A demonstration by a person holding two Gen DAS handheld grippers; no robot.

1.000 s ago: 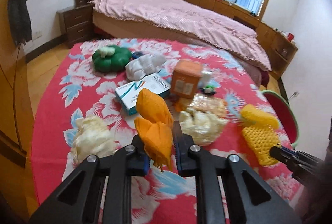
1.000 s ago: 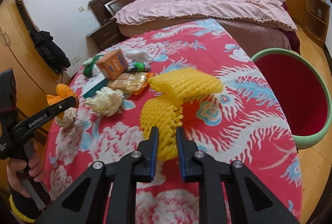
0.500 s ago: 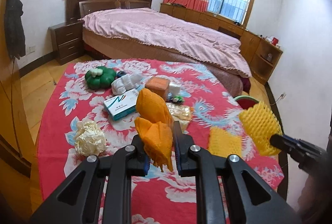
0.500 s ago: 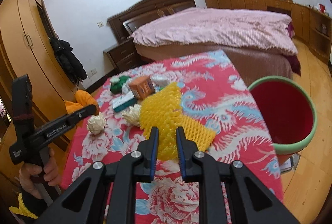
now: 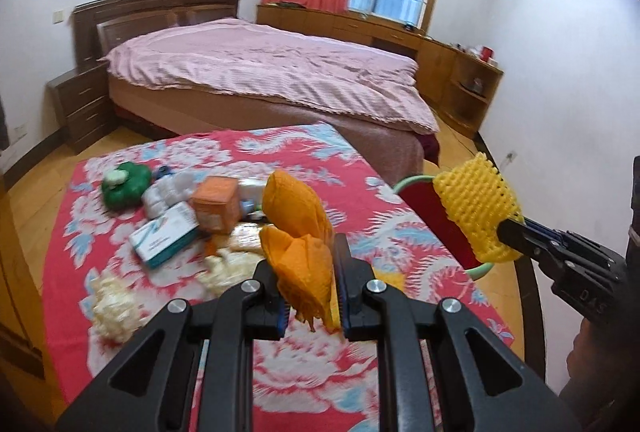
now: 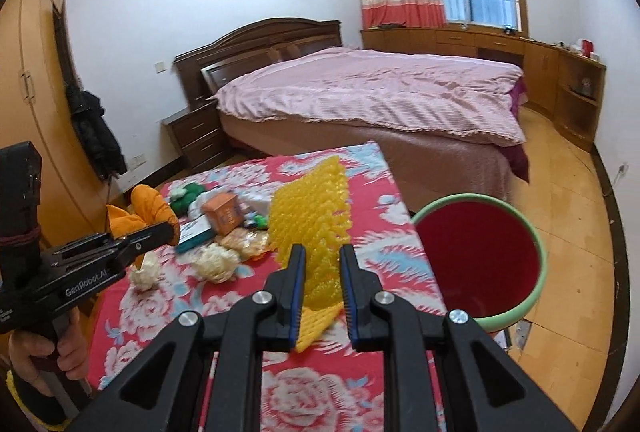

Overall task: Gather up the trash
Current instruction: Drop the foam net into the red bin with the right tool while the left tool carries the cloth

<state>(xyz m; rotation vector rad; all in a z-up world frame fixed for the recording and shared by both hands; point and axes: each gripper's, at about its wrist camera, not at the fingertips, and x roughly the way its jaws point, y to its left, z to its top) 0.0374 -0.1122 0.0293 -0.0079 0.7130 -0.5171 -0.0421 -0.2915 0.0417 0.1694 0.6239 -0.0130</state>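
My left gripper [image 5: 310,272] is shut on a crumpled orange wrapper [image 5: 298,220], lifted above the red floral table [image 5: 280,372]. My right gripper [image 6: 322,272] is shut on a yellow foam fruit net [image 6: 312,216], also raised off the table. From the left wrist view the yellow net [image 5: 476,207] hangs in front of the red bin [image 5: 436,220]. The right wrist view shows the red bin with a green rim [image 6: 476,256] standing beside the table's right edge, just right of the net. The left gripper [image 6: 160,232] with the orange wrapper [image 6: 146,207] appears at the left.
Left on the table are an orange box [image 5: 214,207], a white-and-teal box [image 5: 164,236], a green toy [image 5: 124,183], white crumpled paper wads [image 5: 112,304] and a clear snack bag [image 6: 244,242]. A bed [image 5: 260,79] stands behind the table.
Both grippers rose off the table with their loads. The yellow net came fully off the cloth, and the red bin now sits closer on the right.
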